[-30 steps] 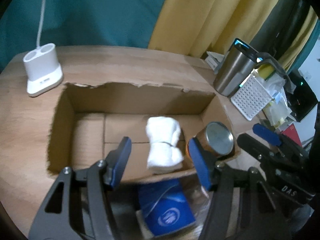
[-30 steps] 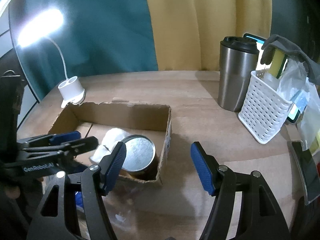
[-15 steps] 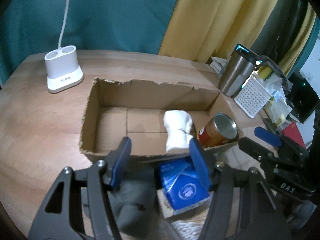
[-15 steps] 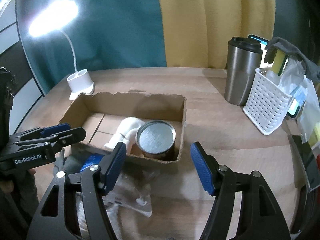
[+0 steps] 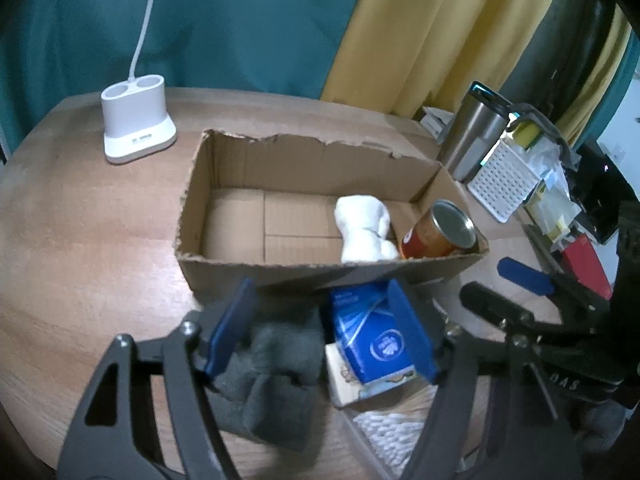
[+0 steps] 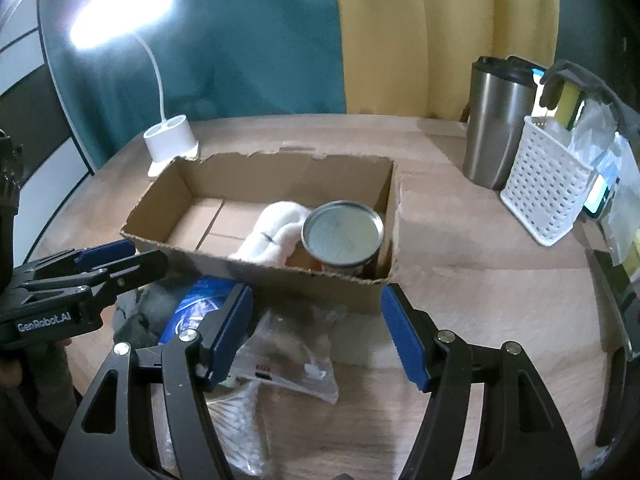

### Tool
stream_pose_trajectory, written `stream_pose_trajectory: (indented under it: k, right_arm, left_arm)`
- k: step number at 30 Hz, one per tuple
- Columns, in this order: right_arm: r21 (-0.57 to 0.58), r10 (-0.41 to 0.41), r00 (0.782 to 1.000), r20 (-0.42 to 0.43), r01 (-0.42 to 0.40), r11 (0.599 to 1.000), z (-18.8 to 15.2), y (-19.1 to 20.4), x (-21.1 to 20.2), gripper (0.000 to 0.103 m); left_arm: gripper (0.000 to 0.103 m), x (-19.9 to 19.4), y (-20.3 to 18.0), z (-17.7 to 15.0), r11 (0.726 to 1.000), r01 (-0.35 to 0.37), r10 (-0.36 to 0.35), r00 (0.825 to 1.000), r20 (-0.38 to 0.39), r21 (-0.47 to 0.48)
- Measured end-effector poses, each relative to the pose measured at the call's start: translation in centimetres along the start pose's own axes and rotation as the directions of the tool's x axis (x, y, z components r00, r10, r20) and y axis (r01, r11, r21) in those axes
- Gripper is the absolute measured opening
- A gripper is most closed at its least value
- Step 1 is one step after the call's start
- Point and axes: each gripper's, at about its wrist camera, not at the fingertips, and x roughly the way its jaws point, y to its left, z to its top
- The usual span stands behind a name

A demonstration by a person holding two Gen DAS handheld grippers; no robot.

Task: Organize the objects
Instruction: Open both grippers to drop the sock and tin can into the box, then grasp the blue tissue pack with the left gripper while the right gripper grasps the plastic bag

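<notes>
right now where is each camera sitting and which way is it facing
Left wrist: on the left hand-held gripper, angled down over grey cloth and blue packet toward the cardboard box; its fingers, jaws opening and gripping nothing, and the right gripper show.
Right wrist: on the right hand-held gripper, angled down at a clear bag and the box; its opening, empty fingers and the left gripper show.
Shared: box, can, white roll, lamp base, steel tumbler.

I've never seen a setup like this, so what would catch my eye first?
Likely the torn cardboard box mid-table, holding a white cloth roll beside a can at its right end. Then the blue-padded tongs, left and right, both opening above a blue packet and grey cloth outside the box.
</notes>
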Motion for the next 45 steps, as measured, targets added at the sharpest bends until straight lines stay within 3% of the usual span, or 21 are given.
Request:
stream_pose_trajectory:
  k: [2,16,19,21,25,37,41,45]
  right_arm:
    - [0.005,0.01,1.0,-0.01,-0.01,1.0,-0.2,0.1,0.3,0.082]
    - [-0.012,0.05,0.992,-0.118,-0.051,0.999,-1.2,0.7,2.9,0.081]
    - [0.005,0.066,0.989,-0.133,-0.066,0.998,-1.8,0.3,3.2,0.075]
    - [0.005,0.061,0.988,-0.141,-0.061,0.998,-2.1,0.0,3.3,0.058]
    - [0.0,0.058,0.989,-0.139,-0.058,0.998,-2.7,-0.6,3.0,0.051]
    - [0.033,0.072,0.991,-0.111,-0.069,0.997,-3.3,-2.9,2.1,0.049]
    - [0.039,0.07,0.992,-0.106,-0.066,0.997,-3.3,-3.2,2.0,0.048]
    - [0.039,0.065,0.994,-0.093,-0.062,0.997,-3.1,-3.5,1.6,0.047]
  left_arm:
    - [0.072,0.0,0.1,-0.2,1.0,-0.001,0.001,1.0,-0.001,-0.001]
    - [0.072,0.5,-0.6,-1.3,1.0,0.001,-0.001,0.999,-0.033,0.011]
    - [0.073,0.8,-1.3,-1.4,1.0,0.011,-0.009,0.999,-0.043,0.027]
    - [0.073,1.1,-1.9,-1.5,0.999,0.014,-0.012,0.999,-0.051,0.039]
    - [0.073,1.9,-3.2,-1.8,0.998,0.009,-0.003,0.997,-0.078,0.065]
    - [0.073,4.9,-5.9,-2.5,0.986,-0.053,0.078,0.985,-0.154,0.16]
    - [0.072,5.1,-6.0,-2.5,0.985,-0.038,0.064,0.986,-0.157,0.167]
    - [0.062,5.3,-5.9,-2.7,0.983,-0.013,0.043,0.986,-0.16,0.183]
